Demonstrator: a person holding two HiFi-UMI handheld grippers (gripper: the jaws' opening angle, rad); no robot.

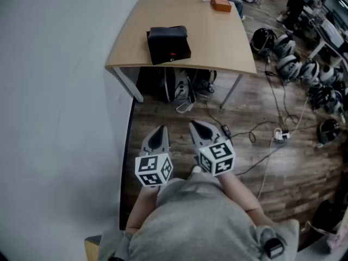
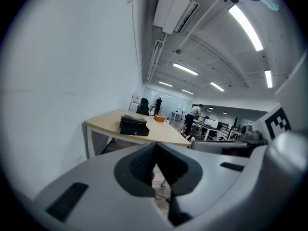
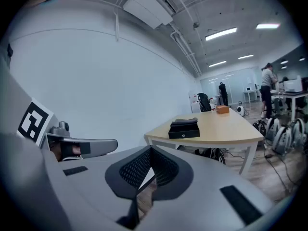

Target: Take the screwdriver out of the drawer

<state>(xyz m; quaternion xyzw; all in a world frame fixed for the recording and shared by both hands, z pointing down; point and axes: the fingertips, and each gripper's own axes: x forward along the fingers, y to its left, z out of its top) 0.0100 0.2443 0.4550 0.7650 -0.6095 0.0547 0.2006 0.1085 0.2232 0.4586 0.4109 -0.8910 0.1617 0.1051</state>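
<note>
Head view first: the left tongs [image 1: 158, 130] and right tongs [image 1: 200, 126] hang side by side over the wooden floor, close to the person's body, both clenched on nothing. Well ahead of them stands one counter [image 1: 217, 39] with one black box [image 1: 168, 44] near its left edge and one orange box [image 1: 221, 2] at the far end. The screwdriver itself is nowhere to be seen.

Over to the left gripper view: tips pressed together, empty, and the black box [image 2: 134, 125] sits on the counter [image 2: 161, 134] far beyond them, with the orange box [image 2: 159, 118] behind it.

Right gripper view now: jaws shut tight again, nothing between. The black box [image 3: 184, 128], a small knob on its front, is up ahead and right of the tips; the orange box [image 3: 222, 109] lies farther along.
</note>
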